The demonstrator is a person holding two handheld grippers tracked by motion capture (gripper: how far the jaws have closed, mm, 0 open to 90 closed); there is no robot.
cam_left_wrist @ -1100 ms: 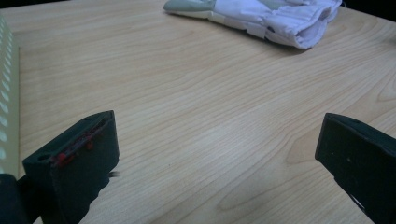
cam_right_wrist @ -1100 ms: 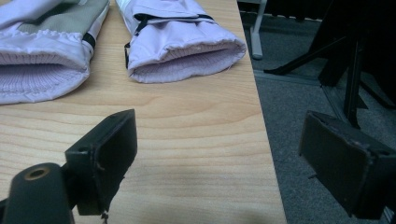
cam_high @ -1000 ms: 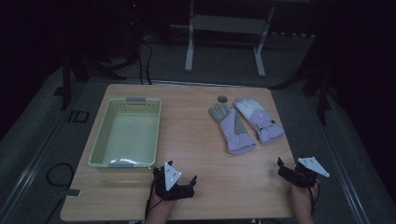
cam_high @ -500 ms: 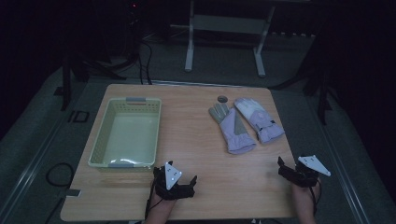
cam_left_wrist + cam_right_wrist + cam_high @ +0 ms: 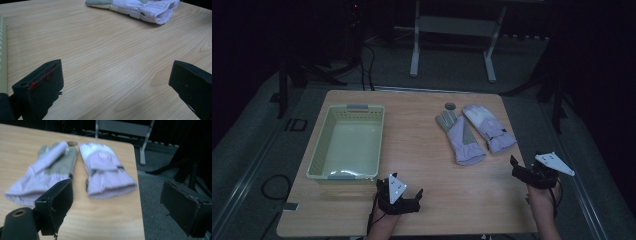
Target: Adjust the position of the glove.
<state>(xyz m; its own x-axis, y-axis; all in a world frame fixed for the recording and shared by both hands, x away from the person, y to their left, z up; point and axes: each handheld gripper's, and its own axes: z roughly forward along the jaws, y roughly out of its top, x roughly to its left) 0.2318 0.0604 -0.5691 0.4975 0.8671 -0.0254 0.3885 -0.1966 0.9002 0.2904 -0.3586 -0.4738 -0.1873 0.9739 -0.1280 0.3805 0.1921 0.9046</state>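
Note:
Two pale lilac gloves lie side by side on the wooden table [image 5: 422, 150], right of centre. The left glove [image 5: 460, 139] shows a grey-green palm, and the right glove [image 5: 490, 128] is lilac and white. My left gripper [image 5: 401, 194] rests near the front edge, open, with bare wood between its jaws [image 5: 115, 87]; a glove cuff [image 5: 150, 10] lies far ahead of it. At the table's front right corner my right gripper [image 5: 526, 169] is open and empty [image 5: 120, 205]. It faces the cuffs of the grey-palmed glove [image 5: 47, 170] and the lilac and white glove [image 5: 105, 170].
A pale green plastic basket [image 5: 318, 150] stands empty on the left half of the table, its wall [image 5: 2, 50] just left of my left gripper. A small round hole [image 5: 450, 106] sits behind the gloves. A metal stand [image 5: 452, 25] is on the floor beyond the table.

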